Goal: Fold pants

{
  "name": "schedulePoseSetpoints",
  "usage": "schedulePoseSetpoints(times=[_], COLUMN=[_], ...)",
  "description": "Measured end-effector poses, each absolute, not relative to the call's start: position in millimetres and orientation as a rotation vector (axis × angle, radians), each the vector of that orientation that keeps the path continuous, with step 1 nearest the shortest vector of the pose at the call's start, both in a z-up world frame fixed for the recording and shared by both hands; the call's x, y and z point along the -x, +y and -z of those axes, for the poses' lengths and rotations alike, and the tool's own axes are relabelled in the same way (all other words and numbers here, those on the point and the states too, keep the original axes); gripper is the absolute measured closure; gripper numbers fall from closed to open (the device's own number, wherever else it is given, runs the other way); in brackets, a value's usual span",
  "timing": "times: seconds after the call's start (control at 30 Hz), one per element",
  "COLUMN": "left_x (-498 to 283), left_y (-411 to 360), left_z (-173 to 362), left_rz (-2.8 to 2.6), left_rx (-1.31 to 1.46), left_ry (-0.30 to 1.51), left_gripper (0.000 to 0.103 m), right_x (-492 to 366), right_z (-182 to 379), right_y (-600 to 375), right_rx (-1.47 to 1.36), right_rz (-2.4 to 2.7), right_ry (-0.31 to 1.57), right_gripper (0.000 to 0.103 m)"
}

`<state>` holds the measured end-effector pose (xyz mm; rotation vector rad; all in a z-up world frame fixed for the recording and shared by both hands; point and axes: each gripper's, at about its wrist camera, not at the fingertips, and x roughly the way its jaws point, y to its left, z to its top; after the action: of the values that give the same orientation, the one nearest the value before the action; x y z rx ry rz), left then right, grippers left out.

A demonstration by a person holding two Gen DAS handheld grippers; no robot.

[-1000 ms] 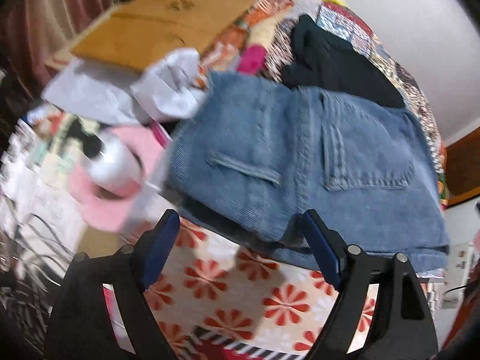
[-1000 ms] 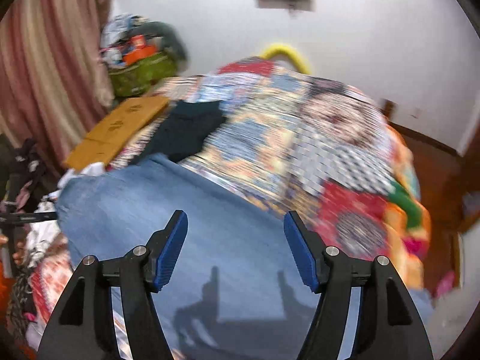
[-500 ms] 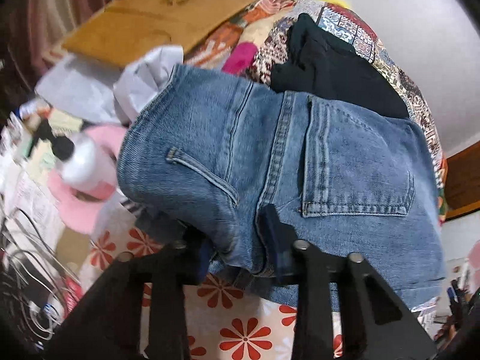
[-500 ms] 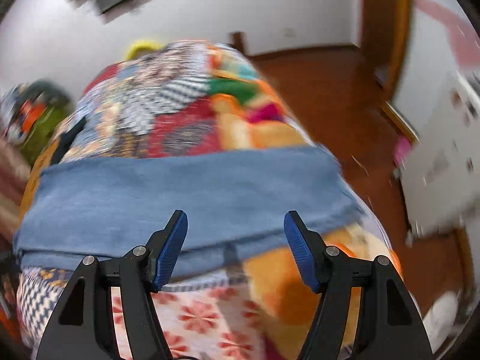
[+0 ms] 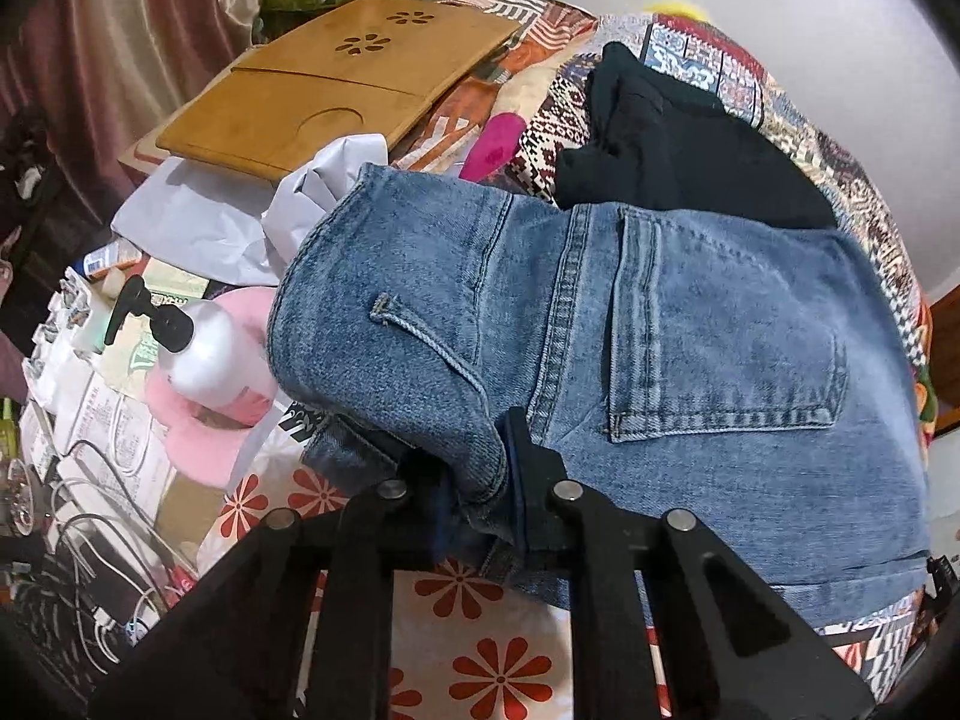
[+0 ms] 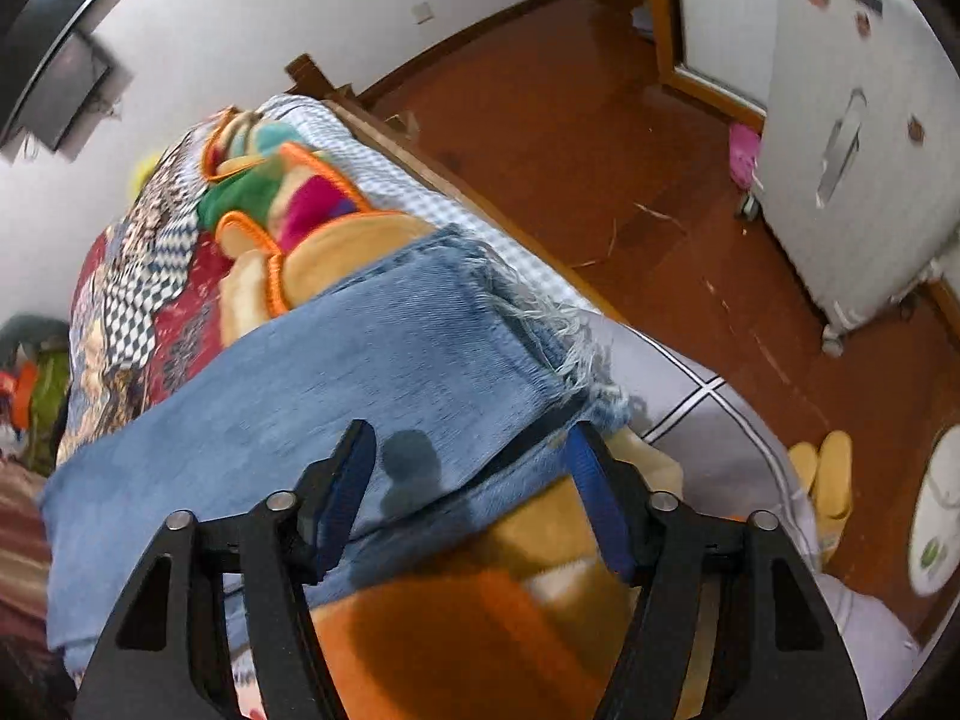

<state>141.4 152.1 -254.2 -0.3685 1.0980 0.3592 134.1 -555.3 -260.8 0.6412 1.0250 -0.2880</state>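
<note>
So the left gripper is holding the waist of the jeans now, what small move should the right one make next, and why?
Probably the right gripper should close on the frayed leg end of the jeans. Its jaws have just been closing, but they are still apart with the leg's near edge between them, while the left gripper is already shut on the waist. With both ends held, the fold can start.

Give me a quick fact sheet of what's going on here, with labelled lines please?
Garment: blue jeans, laid across a patterned bedspread
Left gripper: shut on the jeans' waistband edge
Right gripper: jaws apart and just closing, straddling the frayed leg hem
Nearby: wooden lap tray, black garment, pump bottle
</note>
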Motion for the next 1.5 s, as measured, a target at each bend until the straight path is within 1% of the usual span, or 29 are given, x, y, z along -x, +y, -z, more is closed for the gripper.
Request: schedulePoseSetpoints(times=[0.07,0.13,0.2,0.23,0.3,0.4,0.53,0.63,0.7,0.77,0.9,1.0,1.03,1.1,1.13,1.17,1.2,1.23,1.3,1.33,1.37,1.4,1.43,1.47,1.5], left_x=[-143,-146,-150,-152,-156,-161,-157,-151,-147,-145,-134,-128,-128,-129,-130,-131,-131,-130,-127,-126,-124,-124,-123,-124,-127], left_y=[151,148,144,141,137,136,140,150,154,153,166,164,161,150,145,141,137,135,136,137,140,141,142,142,141], left_z=[252,248,239,233,214,180,136,128,140,163,230,269,275,282,280,277,273,270,261,255,247,236,226,217,204], left_rz=[-0.366,-0.376,-0.385,-0.388,-0.386,-0.362,-0.306,-0.260,-0.257,-0.280,-0.306,-0.288,-0.292,-0.301,-0.308,-0.314,-0.328,-0.337,-0.348,-0.354,-0.362,-0.372,-0.390,-0.406,-0.419], left_rx=[0.352,0.309,0.253,0.223,0.170,0.161,0.210,0.297,0.314,0.310,0.375,0.399,0.372,0.291,0.250,0.209,0.153,0.113,0.072,0.065,0.059,0.053,0.044,0.032,0.016], left_ry=[1.099,1.110,1.104,1.098,1.068,1.012,0.934,0.929,0.964,1.016,1.149,1.202,1.209,1.214,1.210,1.204,1.201,1.202,1.195,1.187,1.175,1.157,1.126,1.099,1.057], left_gripper=[0.088,0.088,0.089,0.089,0.090,0.090,0.089,0.090,0.089,0.090,0.089,0.086,0.083,0.081,0.081,0.080,0.074,0.070,0.066,0.065,0.065,0.062,0.052,0.047,0.039], right_x=[-134,-134,-138,-142,-148,-152,-151,-146,-140,-142,-145,-142,-140,-140,-141,-142,-142,-142,-143,-143,-142,-141,-141,-143,-145], right_z=[266,265,258,251,230,194,153,137,139,154,198,229,236,245,246,244,239,234,216,207,194,179,172,162,152], right_y=[-558,-559,-555,-550,-540,-533,-548,-557,-564,-567,-568,-570,-570,-566,-564,-562,-560,-558,-549,-545,-536,-526,-519,-508,-497], right_rx=[-0.644,-0.638,-0.574,-0.510,-0.375,-0.258,-0.293,-0.286,-0.284,-0.291,-0.323,-0.370,-0.379,-0.363,-0.351,-0.335,-0.314,-0.286,-0.217,-0.194,-0.163,-0.134,-0.122,-0.112,-0.113], right_rz=[0.309,0.314,0.321,0.315,0.297,0.271,0.231,0.235,0.237,0.245,0.252,0.256,0.255,0.266,0.272,0.280,0.295,0.311,0.309,0.303,0.294,0.271,0.251,0.217,0.181], right_ry=[1.019,1.008,1.013,1.009,0.986,0.922,0.824,0.784,0.799,0.841,0.951,1.018,1.037,1.073,1.084,1.095,1.098,1.099,1.075,1.056,1.023,0.979,0.957,0.934,0.917], right_gripper=[0.074,0.090,0.092,0.096,0.097,0.098,0.099,0.100,0.100,0.100,0.100,0.099,0.099,0.099,0.099,0.094,0.093,0.089,0.076,0.060,0.049,0.047,0.047,0.047,0.047])
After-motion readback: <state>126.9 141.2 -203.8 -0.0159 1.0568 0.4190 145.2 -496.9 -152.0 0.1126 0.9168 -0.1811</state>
